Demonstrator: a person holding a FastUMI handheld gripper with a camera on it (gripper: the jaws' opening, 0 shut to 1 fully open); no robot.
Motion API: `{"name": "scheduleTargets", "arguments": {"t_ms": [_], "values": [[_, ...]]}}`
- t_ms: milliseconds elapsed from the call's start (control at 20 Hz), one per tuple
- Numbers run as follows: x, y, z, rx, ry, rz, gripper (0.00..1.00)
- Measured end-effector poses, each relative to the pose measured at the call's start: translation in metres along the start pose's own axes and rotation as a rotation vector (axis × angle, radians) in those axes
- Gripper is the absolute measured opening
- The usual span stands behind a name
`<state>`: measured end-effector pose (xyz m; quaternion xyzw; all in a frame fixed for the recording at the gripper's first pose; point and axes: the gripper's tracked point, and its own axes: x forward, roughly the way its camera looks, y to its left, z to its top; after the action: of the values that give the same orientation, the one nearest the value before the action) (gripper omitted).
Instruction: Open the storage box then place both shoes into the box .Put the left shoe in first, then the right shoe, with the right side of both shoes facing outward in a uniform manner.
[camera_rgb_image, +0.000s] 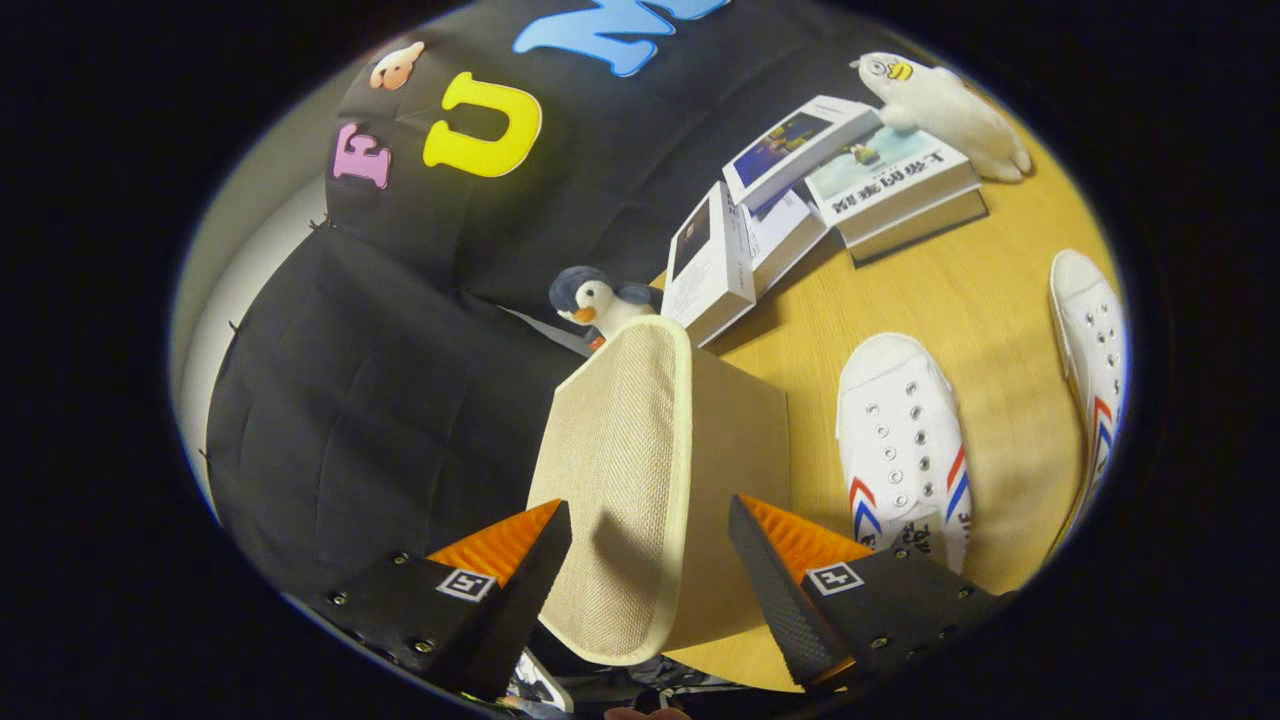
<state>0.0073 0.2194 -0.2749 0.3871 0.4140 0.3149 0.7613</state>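
- The gripper (650, 545) is seen with its fingers spread apart; the beige fabric lid (622, 470) of the storage box (735, 440) lies in the gap between them, and neither finger is seen pressing on it, so nothing is counted as grasped.
- The lid is seen raised on edge, running from between the fingers away ahead; whether the box is fully opened cannot be told, as the inside is hidden behind the lid.
- A risk is judged here: if the fingers are closed on the soft lid at a slant, the fabric could be crumpled or slipped out, and the lid could fall shut again.
- If the lid is pulled too hard, the light box could be dragged or tipped across the wooden table (990, 300) toward the nearer shoe.
- The near shoe (905, 450) lies just to the right of the right finger, close beside the box; the far shoe (1090, 350) lies further right, well apart from the box.
- Which shoe is the left one cannot be told surely from this view, so the wrong order or facing could be chosen.
- A penguin toy (595, 298) stands just beyond the lid's far end and could be knocked if the lid is swung back.
- The stacked books (820, 185) and the white plush toy (945, 110) are set well beyond and are judged out of danger.
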Motion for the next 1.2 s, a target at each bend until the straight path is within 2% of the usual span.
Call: {"name": "scheduleTargets", "arguments": {"t_ms": [200, 250, 350, 400, 450, 500, 550, 650, 1000, 1200], "values": [[0.011, 0.009, -0.006, 0.086, 0.034, 0.046, 0.95], [0.009, 0.013, -0.005, 0.093, 0.031, 0.060, 0.92], [0.008, 0.020, -0.004, 0.095, 0.037, 0.081, 0.74], [0.008, 0.019, -0.003, 0.076, 0.038, 0.071, 0.69], [0.006, 0.021, -0.001, 0.063, 0.039, 0.077, 0.55], [0.004, 0.023, 0.002, 0.053, 0.036, 0.084, 0.51], [0.002, 0.023, 0.004, 0.059, 0.026, 0.080, 0.43], [-0.004, 0.031, 0.010, 0.111, 0.026, 0.098, 0.15], [-0.018, 0.095, 0.023, 0.079, 0.029, 0.201, 0.14], [-0.018, 0.138, 0.031, -0.050, 0.001, 0.189, 0.14]]}}
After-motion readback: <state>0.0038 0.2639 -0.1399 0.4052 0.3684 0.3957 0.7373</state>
